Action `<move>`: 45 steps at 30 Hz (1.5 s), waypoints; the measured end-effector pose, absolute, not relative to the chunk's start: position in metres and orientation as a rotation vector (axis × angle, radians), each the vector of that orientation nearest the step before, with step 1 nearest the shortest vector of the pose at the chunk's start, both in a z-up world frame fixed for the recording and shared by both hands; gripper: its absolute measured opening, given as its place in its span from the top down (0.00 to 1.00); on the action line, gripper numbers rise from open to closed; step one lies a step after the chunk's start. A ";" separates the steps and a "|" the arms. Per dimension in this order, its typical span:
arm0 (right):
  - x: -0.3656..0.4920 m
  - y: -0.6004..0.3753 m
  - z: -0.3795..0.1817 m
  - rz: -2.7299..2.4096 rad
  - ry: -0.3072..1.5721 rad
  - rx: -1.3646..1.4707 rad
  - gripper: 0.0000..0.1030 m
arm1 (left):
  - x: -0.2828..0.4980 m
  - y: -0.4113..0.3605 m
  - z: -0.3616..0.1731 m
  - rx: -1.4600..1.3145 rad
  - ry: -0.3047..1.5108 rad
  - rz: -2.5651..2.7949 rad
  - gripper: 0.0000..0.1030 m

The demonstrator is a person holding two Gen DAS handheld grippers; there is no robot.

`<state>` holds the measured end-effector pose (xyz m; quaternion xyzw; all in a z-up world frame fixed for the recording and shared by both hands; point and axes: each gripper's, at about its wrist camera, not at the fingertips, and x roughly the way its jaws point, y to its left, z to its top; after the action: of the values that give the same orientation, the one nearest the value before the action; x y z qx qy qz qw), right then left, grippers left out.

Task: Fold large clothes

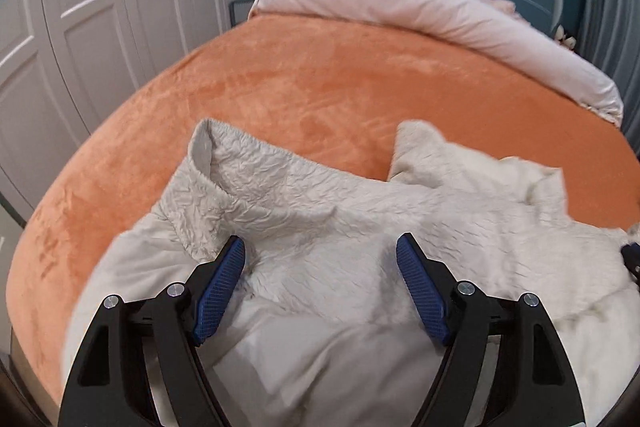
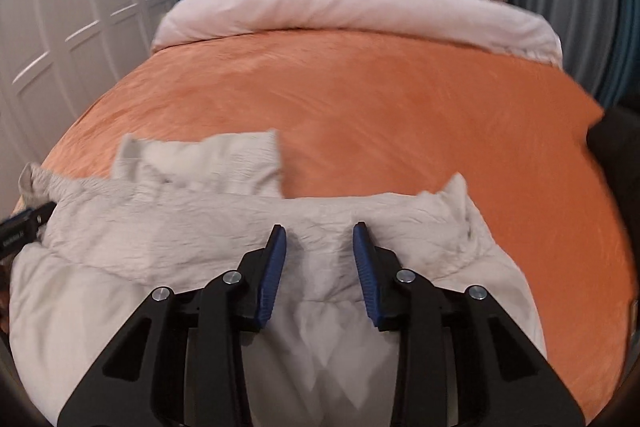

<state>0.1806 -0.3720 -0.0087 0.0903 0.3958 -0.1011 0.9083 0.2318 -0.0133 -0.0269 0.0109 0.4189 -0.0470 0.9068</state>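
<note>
Folding looks partly done — the cream garment lies bunched at the near edge of the orange bed, its crinkled side turned over the smooth side, with flaps sticking up unevenly. Left gripper hovers with jaws wide apart and empty; right gripper has narrower jaws, still open, fabric beneath but unpinched — squaring and further folds remain.

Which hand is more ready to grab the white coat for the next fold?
The right, probably. The right gripper has its jaws narrower, around a raised ridge of the coat, not yet pinching. The left gripper stands wide open over flatter cloth beside a sleeve.
</note>
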 end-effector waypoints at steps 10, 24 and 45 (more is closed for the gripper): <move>0.201 -0.389 -0.047 -0.201 0.843 0.289 0.68 | 0.258 -0.026 -0.063 0.020 0.886 -0.080 0.19; 0.202 -0.394 -0.061 -0.185 0.845 0.340 0.68 | 0.264 -0.032 -0.082 0.028 0.887 -0.059 0.17; 0.204 -0.245 -0.004 0.072 0.966 0.153 0.66 | 0.195 -0.016 -0.015 -0.085 0.905 -0.177 0.16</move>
<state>0.2045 -0.2450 -0.0039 0.0735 0.4641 0.0347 0.8821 0.1946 -0.0158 -0.0154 -0.0408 0.4363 -0.0853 0.8948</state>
